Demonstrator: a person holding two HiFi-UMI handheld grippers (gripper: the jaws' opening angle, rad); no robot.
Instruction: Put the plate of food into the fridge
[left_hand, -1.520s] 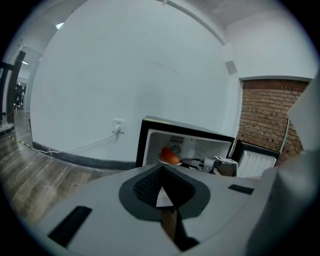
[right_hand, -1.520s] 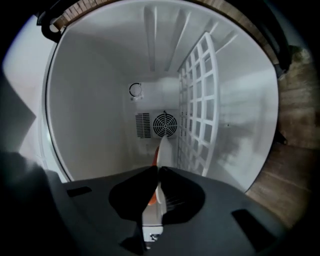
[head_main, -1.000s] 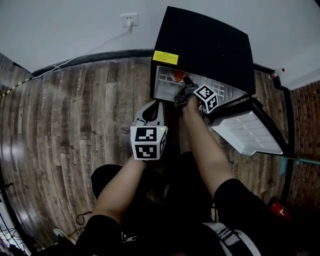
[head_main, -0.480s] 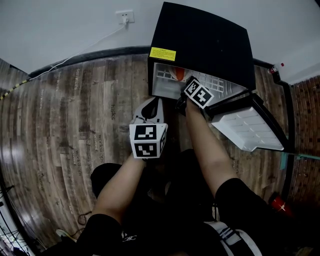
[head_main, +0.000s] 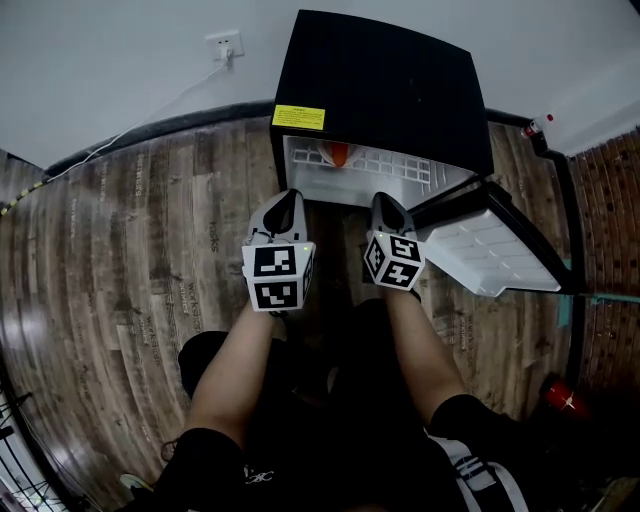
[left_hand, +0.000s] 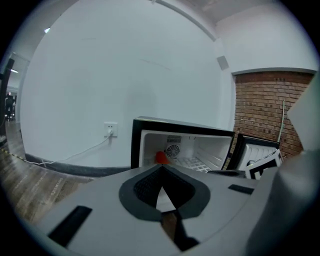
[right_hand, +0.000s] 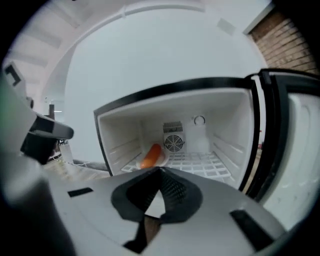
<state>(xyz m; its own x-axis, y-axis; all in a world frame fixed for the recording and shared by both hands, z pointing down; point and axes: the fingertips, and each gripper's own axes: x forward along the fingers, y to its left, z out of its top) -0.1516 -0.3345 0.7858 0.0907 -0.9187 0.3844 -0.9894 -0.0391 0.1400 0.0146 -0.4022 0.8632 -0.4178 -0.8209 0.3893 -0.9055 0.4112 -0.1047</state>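
Note:
The small black fridge (head_main: 380, 90) stands open on the wooden floor, with its door (head_main: 495, 255) swung out to the right. An orange sausage (right_hand: 151, 155) on a pale plate lies on the wire shelf (right_hand: 200, 162) at the left of the cavity; it also shows as an orange spot of food (head_main: 340, 153) in the head view and as a red lump of food (left_hand: 160, 157) in the left gripper view. My left gripper (head_main: 285, 205) and right gripper (head_main: 385, 205) hover side by side just in front of the opening. Both are shut, with nothing in them.
A wall socket (head_main: 222, 45) with a cable running along the skirting sits left of the fridge. The open door's white inner liner (right_hand: 300, 150) is close on the right. A brick wall (left_hand: 260, 105) stands beyond it, and a red object (head_main: 565, 400) lies on the floor at the right.
My right gripper has drawn back out of the fridge and now sits level with the left one. The food stays on the shelf inside.

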